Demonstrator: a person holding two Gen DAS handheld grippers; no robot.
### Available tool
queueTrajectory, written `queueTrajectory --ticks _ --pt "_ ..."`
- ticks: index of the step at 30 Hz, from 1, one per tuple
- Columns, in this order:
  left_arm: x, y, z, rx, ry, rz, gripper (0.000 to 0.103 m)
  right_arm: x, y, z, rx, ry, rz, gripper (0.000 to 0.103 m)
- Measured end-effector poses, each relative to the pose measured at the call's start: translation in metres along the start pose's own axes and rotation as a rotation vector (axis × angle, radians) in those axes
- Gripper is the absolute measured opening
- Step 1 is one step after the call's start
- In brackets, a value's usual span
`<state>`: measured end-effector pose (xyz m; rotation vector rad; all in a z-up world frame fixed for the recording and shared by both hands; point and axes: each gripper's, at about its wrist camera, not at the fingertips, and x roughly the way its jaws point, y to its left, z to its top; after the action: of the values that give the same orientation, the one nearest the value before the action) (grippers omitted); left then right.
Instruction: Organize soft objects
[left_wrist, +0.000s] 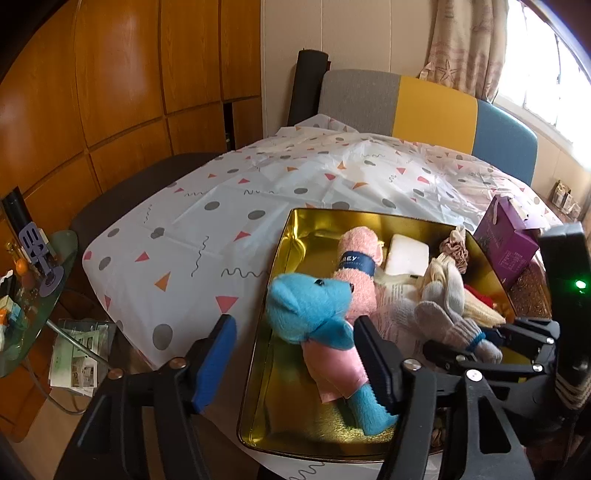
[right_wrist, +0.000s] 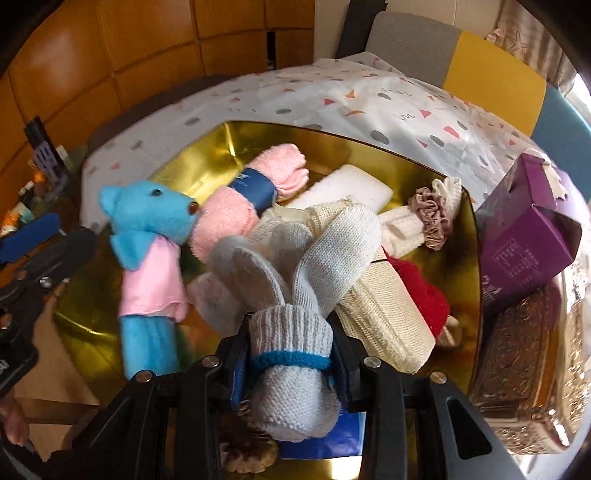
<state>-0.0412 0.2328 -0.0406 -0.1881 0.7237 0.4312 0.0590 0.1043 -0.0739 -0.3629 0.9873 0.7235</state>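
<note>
- Between the right gripper (right_wrist: 291, 365) fingers sits the cuff of a grey knit glove (right_wrist: 291, 332), clamped at its blue band; the glove's length runs straight ahead of the fingers, its knit fingers draped over the pile.
- Ahead of those fingers, the gold tin (right_wrist: 129, 306) holds a cream mesh roll (right_wrist: 384, 317), a red fluffy piece (right_wrist: 424, 291), a pink rolled towel (right_wrist: 236, 206) and a white block (right_wrist: 351, 184).
- Left gripper (left_wrist: 291, 362) fingers stand apart, holding nothing; the blue plush bear (left_wrist: 314, 314) lies just ahead between them, its body angled toward the right finger.
- My judgement: the right gripper is nearer the pile, so releasing the glove there comes next.
- Beyond the tin spreads a patterned tablecloth (left_wrist: 221, 221), then a colour-blocked chair (left_wrist: 424, 107), wooden wall panels (left_wrist: 110, 74) and a purple box (right_wrist: 524, 240).
</note>
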Motion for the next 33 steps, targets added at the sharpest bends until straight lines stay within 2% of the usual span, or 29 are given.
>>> queueTrajectory --ticks 6,10,15,19,27,33 --pt "-0.007 0.0 0.002 -0.017 -0.02 0.0 0.081 -0.031 -0.008 -0.009 0.068 -0.117 0.025 0.049" --pt "-0.011 -0.002 0.002 -0.018 -0.027 -0.001 0.086 -0.059 -0.015 -0.021 0.145 -0.219 -0.009 0.065" --pt "-0.021 -0.01 0.002 -0.008 -0.054 -0.002 0.096 -0.079 -0.025 -0.03 0.227 -0.279 -0.117 0.065" --pt "-0.027 -0.017 0.0 0.012 -0.066 -0.001 0.097 -0.083 -0.032 -0.034 0.27 -0.294 -0.191 0.065" --pt "-0.033 -0.026 -0.001 0.03 -0.085 0.01 0.103 -0.089 -0.042 -0.041 0.295 -0.314 -0.257 0.065" --pt "-0.032 -0.03 -0.001 0.038 -0.083 0.009 0.103 -0.092 -0.044 -0.044 0.309 -0.313 -0.262 0.065"
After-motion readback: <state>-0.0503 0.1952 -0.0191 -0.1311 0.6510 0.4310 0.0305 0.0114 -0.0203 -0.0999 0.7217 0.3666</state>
